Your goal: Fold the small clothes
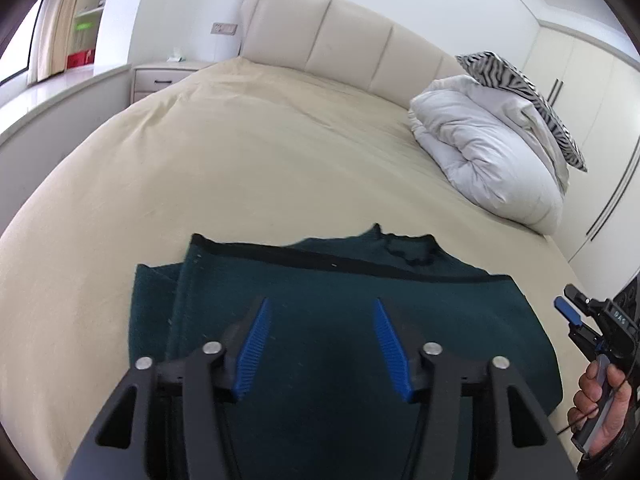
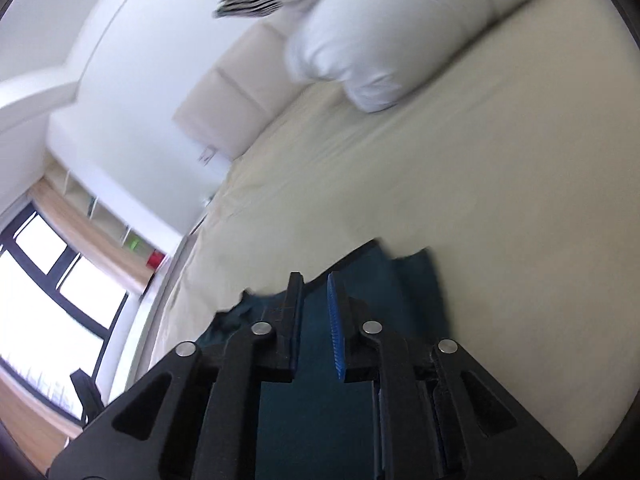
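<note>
I have a dark green garment [image 1: 332,320] lying partly folded on the beige bed [image 1: 240,168], near the foot edge closest to me, with its black-trimmed collar pointing toward the headboard [image 1: 344,36]. A layer has been turned over across its body, and a black band runs along that layer's far edge. As I judge it, the main risk is that the loose top layer slides or bunches if I drag a gripper across it rather than pinching an edge cleanly, because the sheet beneath is soft and offers little grip. A second risk is catching only one layer, which would undo the fold. My left gripper [image 1: 320,344] hovers over the middle of the garment with its blue pads spread wide, holding nothing; I cannot tell whether its tips touch the cloth. My right gripper [image 2: 316,320] sits at the garment's right side, tilted, its jaws narrowed to a slim gap with nothing between them. A rolled white duvet [image 1: 488,152] and a zebra pillow [image 1: 520,96] rest well beyond the garment, by the headboard.
</note>
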{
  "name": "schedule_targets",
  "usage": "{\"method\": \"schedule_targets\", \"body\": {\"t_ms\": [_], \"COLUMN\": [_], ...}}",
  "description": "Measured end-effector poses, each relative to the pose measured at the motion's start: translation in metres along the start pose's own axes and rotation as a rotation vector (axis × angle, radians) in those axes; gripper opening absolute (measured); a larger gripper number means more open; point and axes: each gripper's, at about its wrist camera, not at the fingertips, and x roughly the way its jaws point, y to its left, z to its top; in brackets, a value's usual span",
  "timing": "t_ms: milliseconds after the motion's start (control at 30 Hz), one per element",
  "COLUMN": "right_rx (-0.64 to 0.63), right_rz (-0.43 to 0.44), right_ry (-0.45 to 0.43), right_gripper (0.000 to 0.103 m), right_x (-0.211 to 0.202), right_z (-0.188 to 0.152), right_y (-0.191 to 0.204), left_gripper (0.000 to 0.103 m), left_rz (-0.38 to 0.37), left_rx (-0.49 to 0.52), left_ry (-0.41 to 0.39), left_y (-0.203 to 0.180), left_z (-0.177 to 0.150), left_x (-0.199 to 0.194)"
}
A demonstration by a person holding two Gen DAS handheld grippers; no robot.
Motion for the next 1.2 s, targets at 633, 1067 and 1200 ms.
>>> {"method": "schedule_targets", "body": {"t_ms": [633, 1067, 1200], "right_rx": [0.267, 0.266, 0.289], "right_rz": [-0.086, -0.056, 0.020], "right_ry": [0.015, 0.275, 0.350], "right_gripper": [0.053, 0.053, 0.053], "right_x": [-0.069, -0.005, -0.001], "right_z": [-0.012, -0.031, -0.031], "right_y": [-0.110, -0.086, -0.088], "left_gripper": [0.076, 0.076, 0.076], "left_rz": [-0.024, -0.057, -0.083], "left_rx": [-0.048, 0.010, -0.016], "left_ry": [0.046, 0.130, 0.146], "left_y": [-0.012, -0.039, -0.029], "left_z": [-0.027, -0.044, -0.048], "left_x": [-0.012, 0.024, 0.031]}}
